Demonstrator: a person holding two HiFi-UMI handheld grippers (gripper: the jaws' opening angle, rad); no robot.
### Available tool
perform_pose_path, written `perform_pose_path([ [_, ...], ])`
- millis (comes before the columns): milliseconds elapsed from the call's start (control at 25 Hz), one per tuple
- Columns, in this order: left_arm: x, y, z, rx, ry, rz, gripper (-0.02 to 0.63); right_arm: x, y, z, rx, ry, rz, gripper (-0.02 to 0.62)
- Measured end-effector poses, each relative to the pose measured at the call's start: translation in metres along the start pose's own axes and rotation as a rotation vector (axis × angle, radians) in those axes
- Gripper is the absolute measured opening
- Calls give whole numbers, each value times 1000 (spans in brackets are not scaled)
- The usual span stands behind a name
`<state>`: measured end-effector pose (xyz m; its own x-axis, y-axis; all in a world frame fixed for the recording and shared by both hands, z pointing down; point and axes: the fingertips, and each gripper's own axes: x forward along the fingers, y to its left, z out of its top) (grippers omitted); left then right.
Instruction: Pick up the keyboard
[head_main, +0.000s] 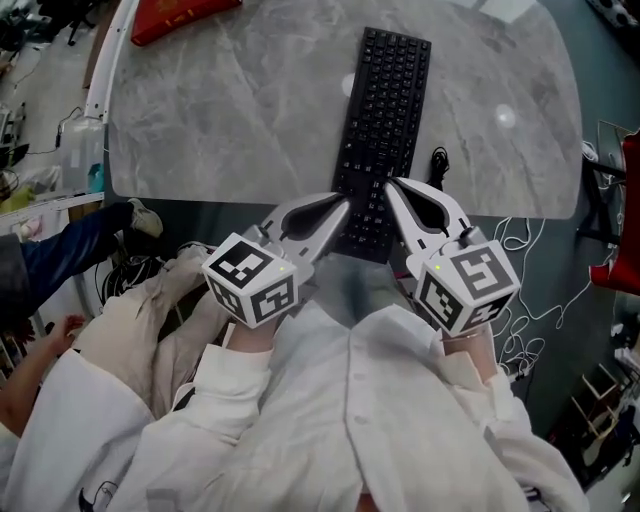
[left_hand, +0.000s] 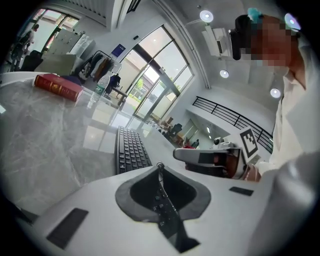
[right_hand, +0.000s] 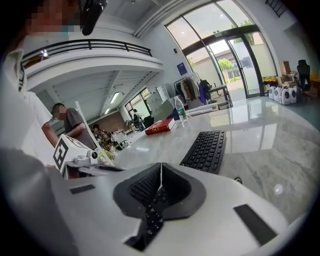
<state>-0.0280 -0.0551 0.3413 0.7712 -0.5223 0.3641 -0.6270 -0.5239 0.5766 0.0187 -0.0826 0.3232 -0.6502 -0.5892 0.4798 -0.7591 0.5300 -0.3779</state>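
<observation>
Left tool (head_main: 335, 212), right tool (head_main: 395, 192) hanging shut and empty, flanking keyboard (head_main: 385, 110) end overhanging bench (head_main: 220, 120) near edge; seemingly not touching; grasping, lifting remaining.

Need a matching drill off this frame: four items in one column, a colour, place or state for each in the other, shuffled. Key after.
1 keyboard
2 book
3 table
4 left gripper

a grey marble
b jaws together, nothing between them
c red, far left corner
d black, near end past the table's edge

Pairs: 1-d; 2-c; 3-a; 4-b
</observation>
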Motion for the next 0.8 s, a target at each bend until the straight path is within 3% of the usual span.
perform_pose_path([
  [520, -2, 23, -43, -78, 89, 11, 19, 18, 4, -28, 32, 65, 13, 29],
  [680, 0, 25, -59, -114, 132, 1, 100, 21, 4, -34, 35, 74, 14, 29],
  [800, 0, 29, -69, -131, 155, 12, 114, 22, 2, -38, 42, 83, 10, 29],
])
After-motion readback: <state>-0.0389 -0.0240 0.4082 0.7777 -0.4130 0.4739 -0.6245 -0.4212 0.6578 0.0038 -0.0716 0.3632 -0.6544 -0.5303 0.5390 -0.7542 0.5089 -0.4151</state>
